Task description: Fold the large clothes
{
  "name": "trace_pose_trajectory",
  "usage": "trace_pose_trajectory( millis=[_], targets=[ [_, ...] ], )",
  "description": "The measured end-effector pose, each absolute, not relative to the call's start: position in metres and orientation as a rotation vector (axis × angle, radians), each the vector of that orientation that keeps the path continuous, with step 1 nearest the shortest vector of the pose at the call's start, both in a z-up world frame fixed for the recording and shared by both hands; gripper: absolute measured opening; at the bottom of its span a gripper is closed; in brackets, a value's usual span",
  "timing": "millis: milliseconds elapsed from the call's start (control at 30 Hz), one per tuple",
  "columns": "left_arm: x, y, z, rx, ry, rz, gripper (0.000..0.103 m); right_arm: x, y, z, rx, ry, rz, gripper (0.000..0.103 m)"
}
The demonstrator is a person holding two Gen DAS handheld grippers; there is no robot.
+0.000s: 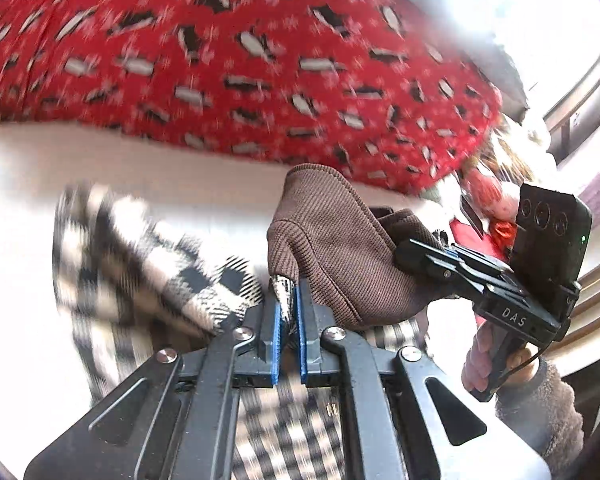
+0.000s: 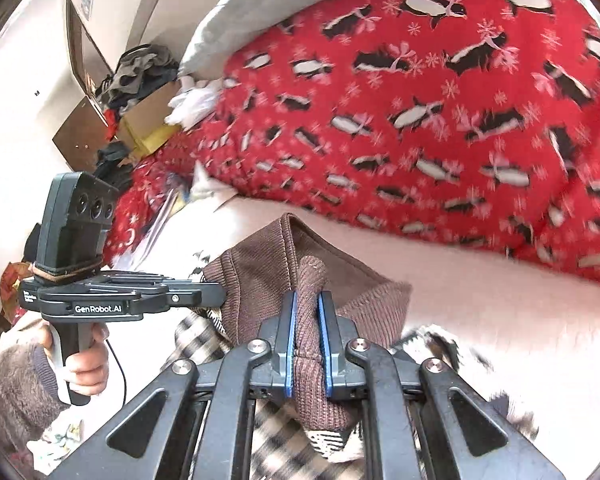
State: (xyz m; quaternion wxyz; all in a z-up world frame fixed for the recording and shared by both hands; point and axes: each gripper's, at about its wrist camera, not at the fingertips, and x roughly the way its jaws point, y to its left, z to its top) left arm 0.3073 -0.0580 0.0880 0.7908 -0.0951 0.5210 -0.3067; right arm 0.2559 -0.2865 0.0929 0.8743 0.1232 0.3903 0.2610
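Observation:
A large garment with a black-and-white checked body and a brown ribbed knit collar hangs over a white bed sheet. My left gripper is shut on the checked edge just under the brown knit. My right gripper is shut on a bunched fold of the brown knit. The checked cloth hangs blurred below it. The right gripper shows in the left wrist view, biting the same brown knit. The left gripper shows in the right wrist view, touching the knit's left edge.
A red blanket with penguins covers the bed behind the sheet. A grey pillow lies at its head. A cardboard box with piled clothes stands by the wall. A red-haired doll sits at the right.

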Motion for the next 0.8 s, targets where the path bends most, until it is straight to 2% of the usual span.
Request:
trace_pose_trajectory(
  millis=[167, 200, 367, 467, 500, 533, 600, 633, 733, 800],
  targets=[
    [0.248, -0.042, 0.053, -0.177, 1.229, -0.654, 0.005, 0.187, -0.27, 0.07, 0.223, 0.889, 0.569, 0.012],
    [0.236, -0.037, 0.044, -0.162, 1.263, -0.65, 0.006, 0.175, -0.267, 0.062, 0.218, 0.934, 0.556, 0.016],
    [0.196, -0.004, 0.028, -0.157, 1.36, -0.66, 0.006, 0.123, -0.269, 0.021, 0.195, 1.134, 0.474, 0.018],
    [0.186, 0.016, 0.04, -0.2, 1.341, -0.676, 0.007, 0.104, -0.296, 0.033, 0.321, 1.085, 0.447, 0.02],
    [0.188, 0.022, 0.046, -0.232, 1.331, -0.678, 0.01, 0.1, -0.31, 0.04, 0.4, 1.039, 0.425, 0.027],
    [0.192, 0.024, 0.05, -0.254, 1.326, -0.674, 0.015, 0.098, -0.323, 0.046, 0.474, 0.994, 0.398, 0.045],
    [0.211, 0.029, 0.061, -0.33, 1.301, -0.648, 0.027, 0.098, -0.35, 0.051, 0.619, 0.906, 0.302, 0.069],
    [0.219, 0.032, 0.065, -0.363, 1.288, -0.633, 0.032, 0.101, -0.36, 0.049, 0.685, 0.879, 0.249, 0.07],
    [0.244, 0.021, 0.079, -0.423, 1.266, -0.602, 0.034, 0.119, -0.375, 0.035, 0.855, 0.879, 0.188, 0.07],
    [0.261, 0.002, 0.088, -0.363, 1.257, -0.544, 0.045, 0.13, -0.375, 0.029, 0.898, 0.884, 0.149, 0.07]
  ],
)
